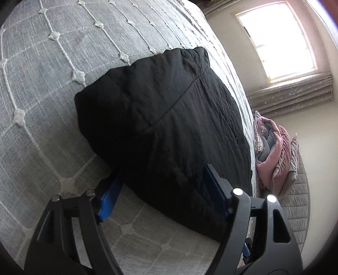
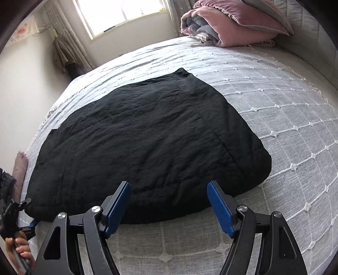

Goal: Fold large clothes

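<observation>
Your left gripper [image 1: 162, 190] fills the near edge of its view, its blue fingers [image 1: 109, 198] spread wide and pressing on nothing. The near corner of the black garment [image 1: 169, 118] lies between them: the left finger sits beside the cloth's edge over the bed [image 1: 42, 74], and the right finger stands over the dark fabric. You cannot tell from this view whether either pad touches the cloth.

Your right gripper [image 2: 169, 201] is likewise spread, blue fingers [image 2: 219, 207] apart and empty, hovering at the garment's [image 2: 147, 131] near hem with the hem showing in the gap.

The garment lies flat on the grey bed [image 2: 285, 127], folded into a broad wrinkled shape that is wide at the near edge and narrows toward the far end. A seam runs along its right side. It sits left of the bed's middle, its left edge close to the bed's left edge.

At the far left of the right-wrist view, your hand [image 2: 19, 247] grips the other tool's handle, by the garment's near-left corner. Just above it, a small pink cushion [image 2: 20, 167] shows beside the bed's edge.

Far off, a window [image 2: 122, 14] lights the wall. To its right, a rolled pink quilt [image 2: 228, 27] rests at the bed's far end, well apart from the garment.
</observation>
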